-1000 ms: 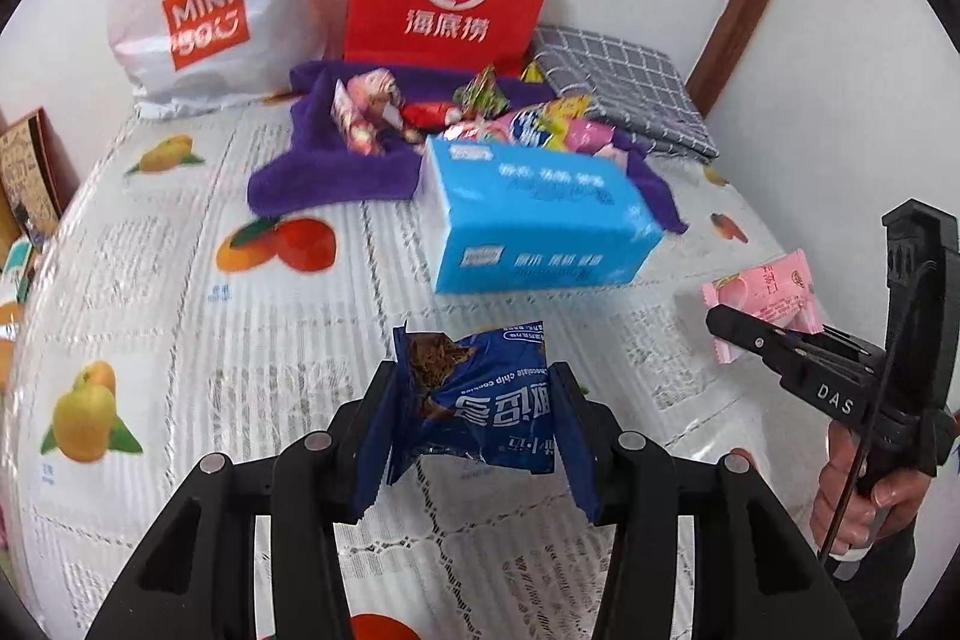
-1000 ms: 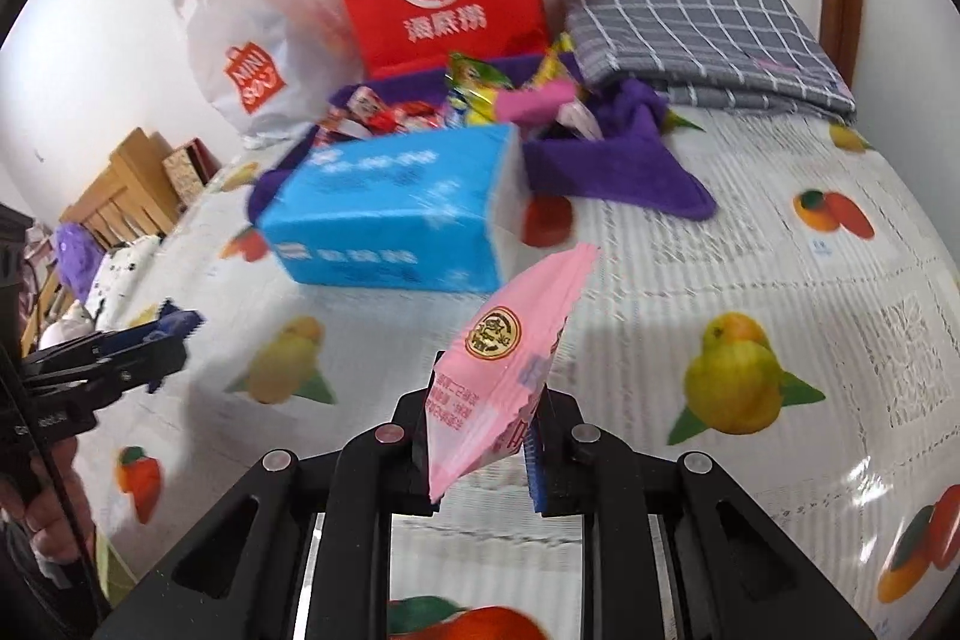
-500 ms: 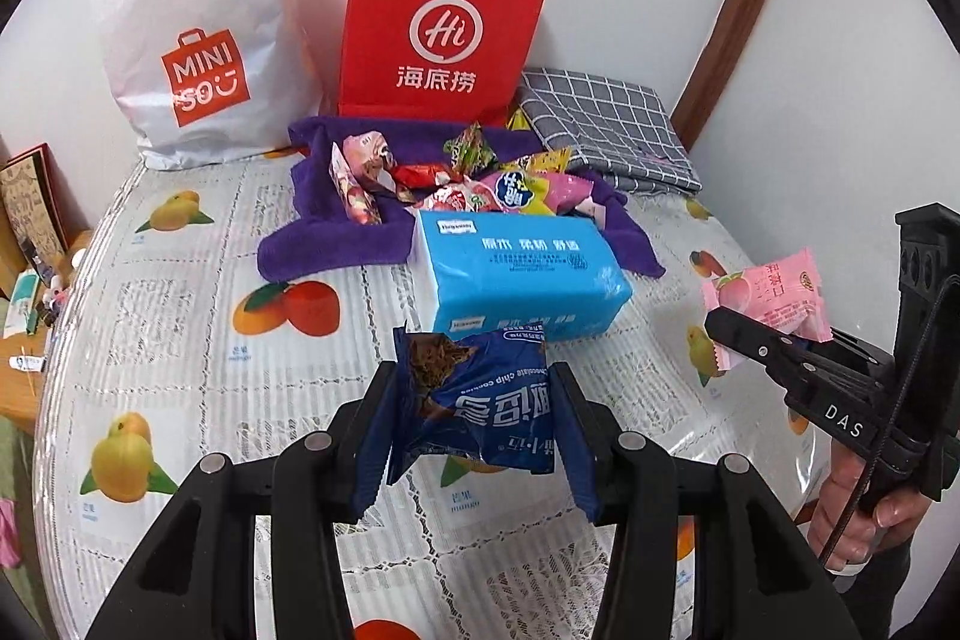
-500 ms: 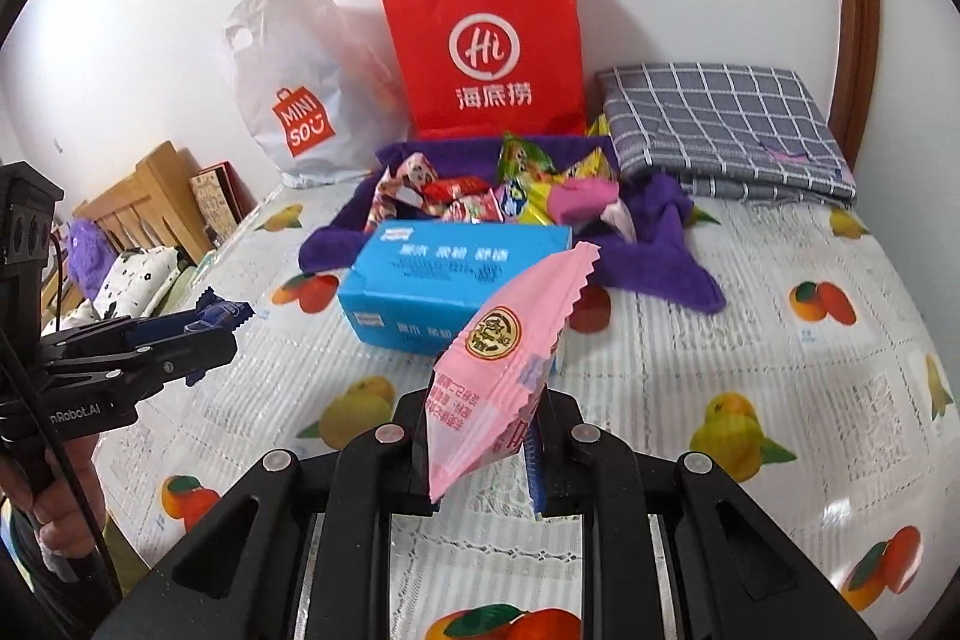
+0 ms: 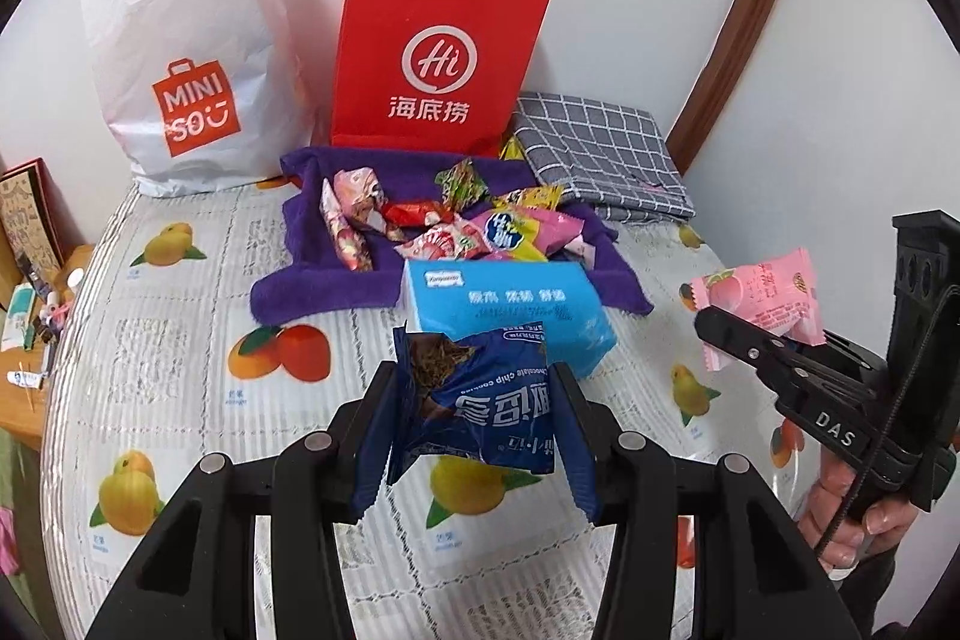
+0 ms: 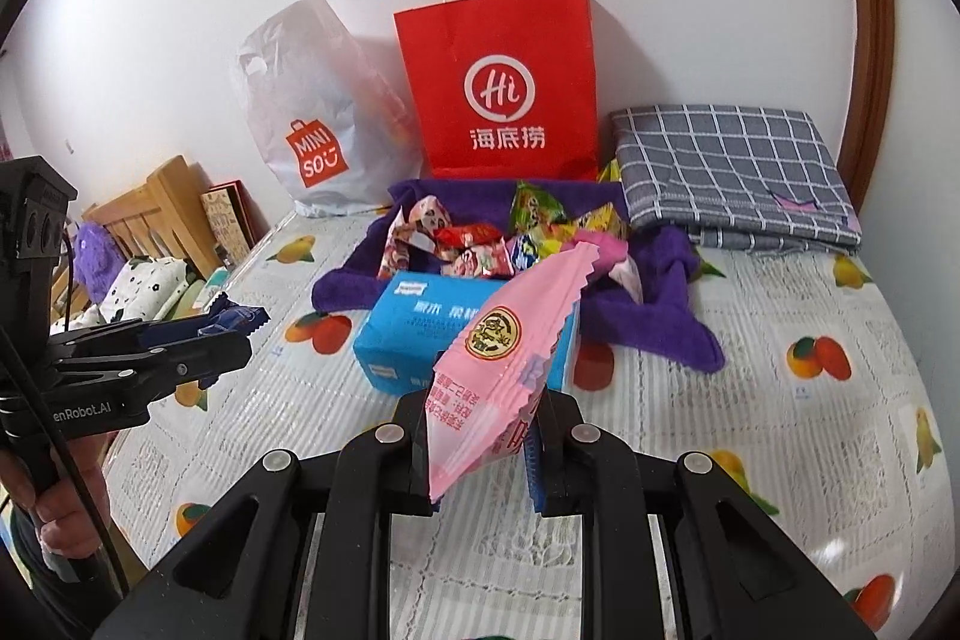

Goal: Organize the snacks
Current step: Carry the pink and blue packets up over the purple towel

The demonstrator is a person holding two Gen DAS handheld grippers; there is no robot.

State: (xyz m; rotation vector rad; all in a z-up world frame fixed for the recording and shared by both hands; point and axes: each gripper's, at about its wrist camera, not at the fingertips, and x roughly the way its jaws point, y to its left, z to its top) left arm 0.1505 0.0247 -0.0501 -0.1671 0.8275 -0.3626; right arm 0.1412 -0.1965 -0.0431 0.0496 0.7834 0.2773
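packets both ride above the fruit-print bed (image 5: pixel 180 352): left tongs (image 5: pixel 474 400) partly open, clamped on a crinkly dark blue foil cookie packet (image 5: pixel 480 400); right tongs (image 6: pixel 480 436) pinched tight on a thin pink plastic snack packet (image 6: pixel 510 352). both seem light, slippery, crushable; hold by sealed edges, gently.

Red paper bag (image 5: pixel 441 52), purple towel (image 5: pixel 312 280), grey checked cloth (image 5: pixel 600 148), fruit-printed tablecloth (image 5: pixel 180 370).

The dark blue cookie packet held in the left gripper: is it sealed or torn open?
Torn open. The dark blue cookie packet shows a ragged gap at its top left corner, with brown contents visible, clamped in the left gripper.
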